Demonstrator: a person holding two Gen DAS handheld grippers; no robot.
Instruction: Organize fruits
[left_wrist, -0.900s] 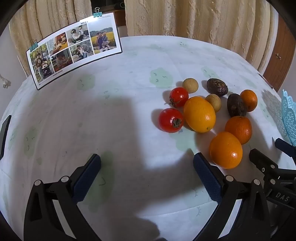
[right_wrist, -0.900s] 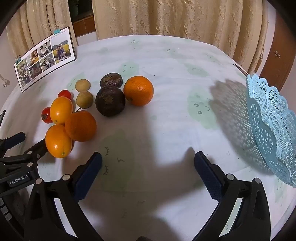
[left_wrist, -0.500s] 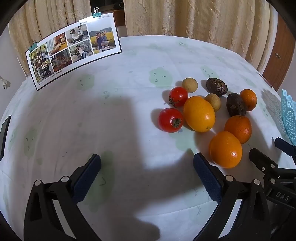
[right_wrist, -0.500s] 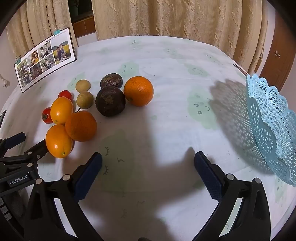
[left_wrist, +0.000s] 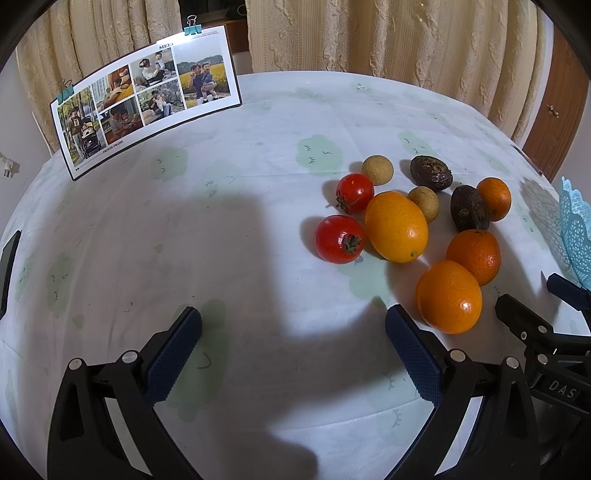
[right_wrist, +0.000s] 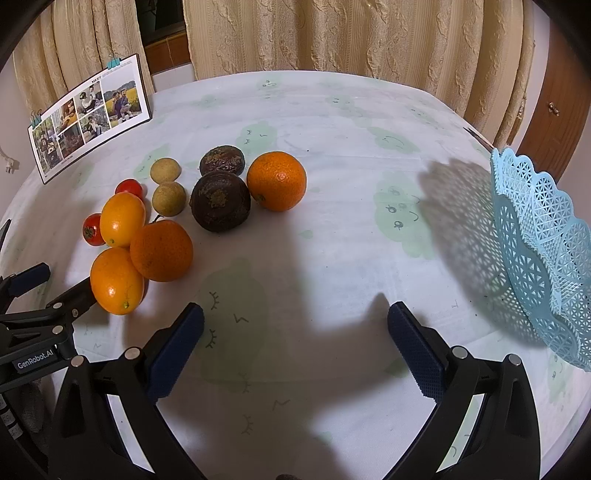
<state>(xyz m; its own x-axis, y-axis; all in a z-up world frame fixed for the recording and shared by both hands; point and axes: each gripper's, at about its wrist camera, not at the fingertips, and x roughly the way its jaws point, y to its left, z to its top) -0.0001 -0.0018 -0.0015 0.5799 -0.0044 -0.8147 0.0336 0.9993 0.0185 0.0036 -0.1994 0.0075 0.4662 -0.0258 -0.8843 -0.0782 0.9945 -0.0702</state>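
Observation:
A cluster of fruit lies on the table: several oranges, the nearest (left_wrist: 449, 296) (right_wrist: 116, 280), two red tomatoes (left_wrist: 339, 239) (right_wrist: 93, 229), two dark passion fruits (left_wrist: 469, 207) (right_wrist: 220, 201) and two small tan longans (left_wrist: 376, 169) (right_wrist: 169, 198). A light-blue lattice basket (right_wrist: 543, 243) (left_wrist: 576, 229) stands at the right. My left gripper (left_wrist: 293, 339) is open and empty, just left of the nearest orange. My right gripper (right_wrist: 295, 332) is open and empty, over bare cloth between the fruit and the basket.
A photo board (left_wrist: 144, 110) (right_wrist: 88, 114) stands clipped at the table's far left. The round table (left_wrist: 184, 229) has a white cloth with green cloud prints. Curtains hang behind; a wooden door (right_wrist: 554, 107) is at far right. A dark object (left_wrist: 7, 266) sits at the left edge.
Both grippers stay open and nearly still; the views shift only very slightly. No fruit has moved.

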